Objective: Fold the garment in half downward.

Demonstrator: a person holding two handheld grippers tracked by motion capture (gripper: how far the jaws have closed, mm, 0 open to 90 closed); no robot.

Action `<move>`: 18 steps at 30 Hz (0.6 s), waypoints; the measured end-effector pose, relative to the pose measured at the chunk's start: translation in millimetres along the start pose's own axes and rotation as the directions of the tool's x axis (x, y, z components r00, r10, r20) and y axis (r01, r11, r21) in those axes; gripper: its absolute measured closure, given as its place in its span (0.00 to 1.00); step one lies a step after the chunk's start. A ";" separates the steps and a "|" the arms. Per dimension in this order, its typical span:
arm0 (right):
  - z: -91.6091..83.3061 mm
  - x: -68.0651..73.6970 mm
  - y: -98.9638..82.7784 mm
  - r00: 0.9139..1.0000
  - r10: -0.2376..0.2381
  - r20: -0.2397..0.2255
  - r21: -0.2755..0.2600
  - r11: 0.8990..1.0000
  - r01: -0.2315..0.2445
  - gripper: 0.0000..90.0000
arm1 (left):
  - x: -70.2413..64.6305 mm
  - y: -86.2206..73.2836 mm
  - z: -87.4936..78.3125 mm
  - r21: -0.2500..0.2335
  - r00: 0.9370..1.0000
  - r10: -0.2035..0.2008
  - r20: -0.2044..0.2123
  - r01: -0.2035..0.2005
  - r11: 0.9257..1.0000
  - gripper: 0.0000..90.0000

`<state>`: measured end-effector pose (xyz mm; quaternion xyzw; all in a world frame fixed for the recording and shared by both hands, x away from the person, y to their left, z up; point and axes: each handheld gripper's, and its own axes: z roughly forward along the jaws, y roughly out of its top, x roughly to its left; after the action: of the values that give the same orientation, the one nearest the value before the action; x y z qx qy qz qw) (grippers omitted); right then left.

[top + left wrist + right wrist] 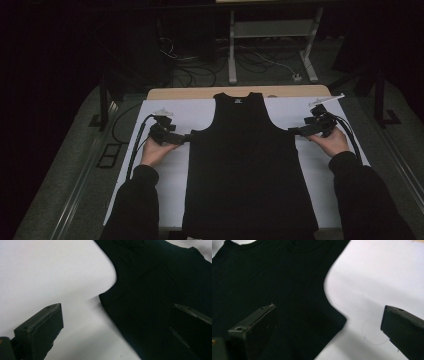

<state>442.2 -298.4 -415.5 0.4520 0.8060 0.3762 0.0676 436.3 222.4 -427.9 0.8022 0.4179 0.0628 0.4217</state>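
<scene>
A black sleeveless top [245,165] lies flat on the white table cover [190,112], neckline at the far end and hem at the near edge. My left gripper [186,138] sits at the top's left underarm corner [103,296], open, with one jaw over the white cover and the other over the cloth. My right gripper [294,131] is at the right underarm corner [342,321], open as well, its jaws straddling the fabric edge. Neither gripper holds the cloth.
The wooden table edge [200,93] shows beyond the white cover. Past it, on the dark floor, are a white metal frame [270,45] and loose cables [195,70]. A thin loose thread [368,336] lies on the cover near the right gripper.
</scene>
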 end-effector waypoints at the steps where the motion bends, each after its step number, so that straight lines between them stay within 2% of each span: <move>1: 1.5 0.3 -0.3 1.000 0.002 -0.006 0.005 1.000 -0.002 0.03 | -0.4 -0.3 1.7 0.006 1.000 -0.003 0.002 0.003 1.000 0.00; 4: 5.6 -0.4 -1.0 1.000 -0.001 -0.009 0.019 1.000 0.001 0.05 | -1.0 -1.4 5.0 0.025 1.000 -0.001 0.005 0.001 1.000 0.00; 10: 10.7 -0.1 -2.1 1.000 0.008 -0.029 0.027 1.000 -0.008 0.10 | 3.6 -1.9 6.3 0.029 1.000 -0.020 0.004 0.020 0.999 0.01; 12: 13.8 0.6 -2.6 0.999 0.011 -0.031 0.035 0.999 -0.010 0.13 | 4.6 0.0 8.8 0.045 1.000 -0.025 0.004 0.025 0.999 0.01; 17: 20.8 1.2 -4.0 1.000 0.014 -0.028 0.058 0.998 -0.013 0.16 | 0.7 7.6 15.7 0.064 1.000 -0.004 0.004 0.003 0.998 0.04; 18: 21.6 1.1 -4.3 1.000 0.016 -0.025 0.062 0.998 -0.015 0.17 | -0.1 8.3 17.3 0.063 1.000 -0.011 0.005 0.011 0.998 0.06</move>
<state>448.3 -287.0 -433.4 0.4553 0.8144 0.3575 0.0403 449.2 209.1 -432.9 0.8128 0.4230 0.0450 0.3980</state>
